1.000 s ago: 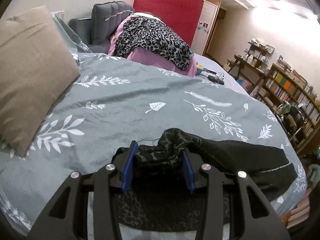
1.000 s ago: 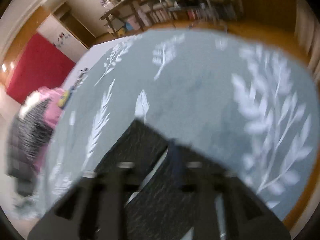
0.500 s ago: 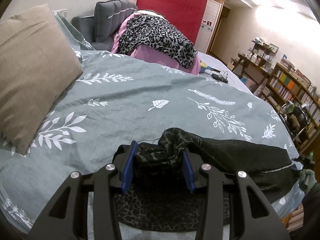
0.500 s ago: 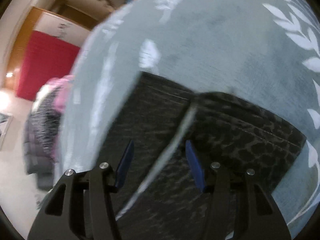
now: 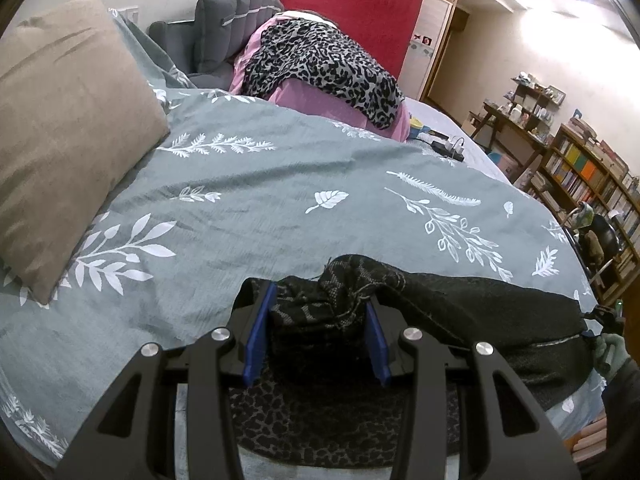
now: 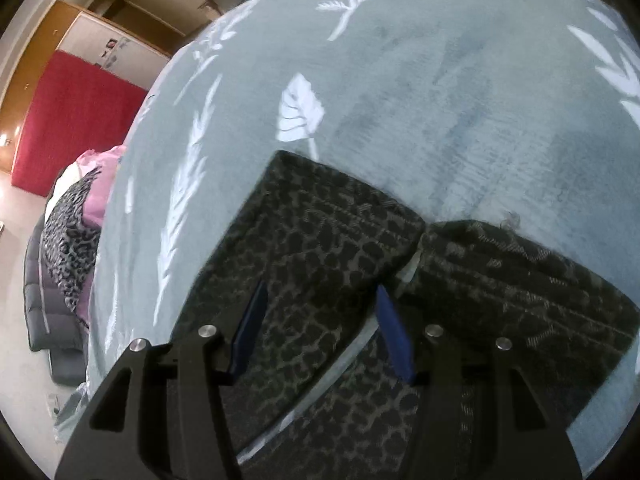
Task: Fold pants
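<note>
Two layers of the dark pants [image 5: 472,308] lie along the near edge of the bed [image 5: 280,200], one end bunched between the pads of the left tool [image 5: 318,326], which holds it, probably to carry the fold over. Right tool [image 6: 320,324] hovers wide above the leg ends, gripping nothing, likely ready to pinch them.

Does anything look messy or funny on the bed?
Yes. The pants are bunched in a crumpled lump between the left claw fingers, not flat. In the right view, the leg ends lie uneven, with loose threads at one hem.
</note>
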The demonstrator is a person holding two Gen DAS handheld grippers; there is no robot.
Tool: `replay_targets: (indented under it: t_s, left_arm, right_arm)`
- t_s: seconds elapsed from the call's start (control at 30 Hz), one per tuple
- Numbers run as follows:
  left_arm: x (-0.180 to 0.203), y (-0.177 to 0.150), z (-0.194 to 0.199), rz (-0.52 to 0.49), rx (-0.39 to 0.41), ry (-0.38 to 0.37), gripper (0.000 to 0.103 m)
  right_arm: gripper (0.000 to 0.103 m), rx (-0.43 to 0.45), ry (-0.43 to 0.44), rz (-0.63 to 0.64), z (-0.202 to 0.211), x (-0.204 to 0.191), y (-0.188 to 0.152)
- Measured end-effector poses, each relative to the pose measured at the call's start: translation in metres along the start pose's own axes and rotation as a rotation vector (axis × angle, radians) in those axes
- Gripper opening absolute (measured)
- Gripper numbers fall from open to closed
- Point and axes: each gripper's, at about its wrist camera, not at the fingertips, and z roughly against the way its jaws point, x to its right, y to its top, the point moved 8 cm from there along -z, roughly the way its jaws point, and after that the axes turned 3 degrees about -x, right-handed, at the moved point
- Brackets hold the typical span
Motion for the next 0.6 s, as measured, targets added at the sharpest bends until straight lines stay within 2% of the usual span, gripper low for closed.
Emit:
replay_targets:
  t_s: [0.07, 0.13, 0.17, 0.2, 0.43, 0.6]
  left_arm:
    - [-0.002, -0.001, -0.002, 0.006, -0.005, 0.004, 0.042]
    - [-0.003, -0.002, -0.005, 0.009, -0.009, 0.009, 0.042]
    - [-0.003, -0.002, -0.006, 0.009, -0.009, 0.010, 0.042]
    - [-0.004, -0.001, -0.007, 0.009, -0.011, 0.013, 0.042]
    - [-0.001, 0.004, -0.006, -0.014, -0.004, -0.001, 0.042]
    - [0.003, -0.006, 0.012, -0.045, 0.008, -0.025, 0.042]
  right_arm:
    - [0.049, 0.037, -0.009, -0.026, 0.000, 0.000, 0.003]
    - [0.020, 0.062, -0.068, -0.005, 0.000, 0.004, 0.004]
    - [0.011, 0.067, -0.081, 0.007, -0.001, 0.005, 0.005]
    - [0.009, 0.069, -0.070, 0.005, 0.000, 0.005, 0.005]
    - [0.008, 0.212, -0.008, 0.102, 0.077, -0.029, 0.016]
    - [0.008, 0.276, -0.003, 0.089, 0.137, -0.009, 0.023]
